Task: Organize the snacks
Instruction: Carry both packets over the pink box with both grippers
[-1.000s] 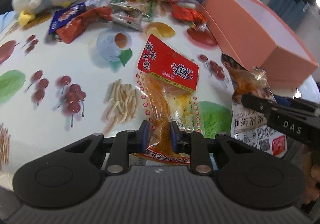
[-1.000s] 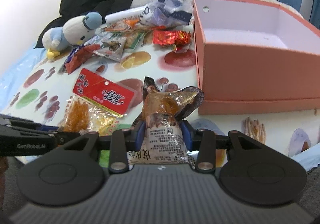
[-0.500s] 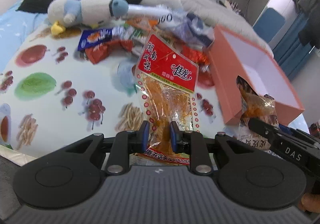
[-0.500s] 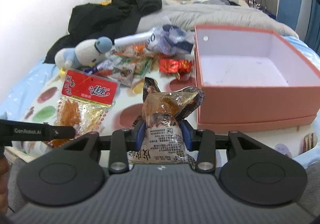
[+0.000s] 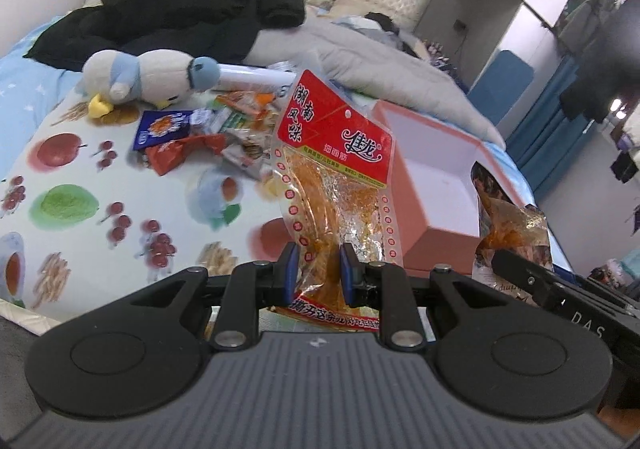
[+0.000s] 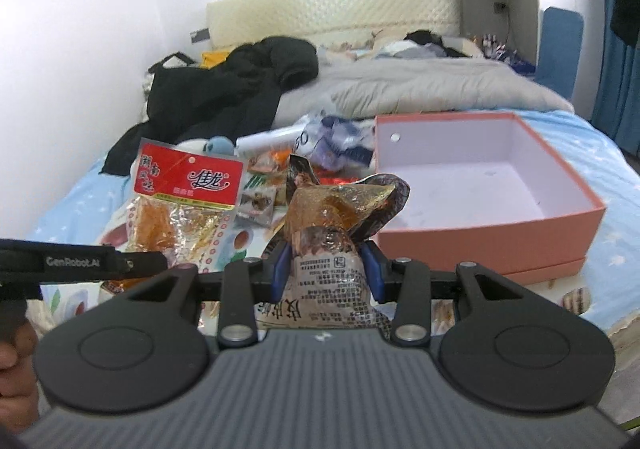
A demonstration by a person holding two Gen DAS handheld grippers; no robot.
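A red-topped packet (image 5: 332, 185) of orange strips is gripped near its lower end between the blue pads of the left claw (image 5: 316, 275) and is held upright, clear of the bed (image 5: 52, 97). Seen from the right wrist, the same packet (image 6: 188, 193) is placed left of the box (image 6: 480, 225), with the left claw's black body crossing below it.

A crinkled brown pouch (image 6: 332, 245) with printed text on its lower part is clamped between the pads of the right claw (image 6: 328, 275); its twisted top is raised above the pads. In the left wrist view this pouch (image 5: 508, 233) is seen in front of the box's near right corner, and the right claw (image 5: 560, 297) is shown only in part.

The box (image 5: 432, 185) is pink outside and pale inside, is open at the top, and is set on the bed. A fruit-printed cloth (image 5: 100, 185) is spread to the left of the box. A heap of loose snacks (image 5: 208, 137) is left on the cloth, left of the box and beyond the held packets. A plush bird (image 5: 148, 79) is laid behind that heap, farther from the box. A black jacket (image 5: 180, 17) and a grey quilt (image 6: 420, 89) are piled behind the box, toward the headboard.
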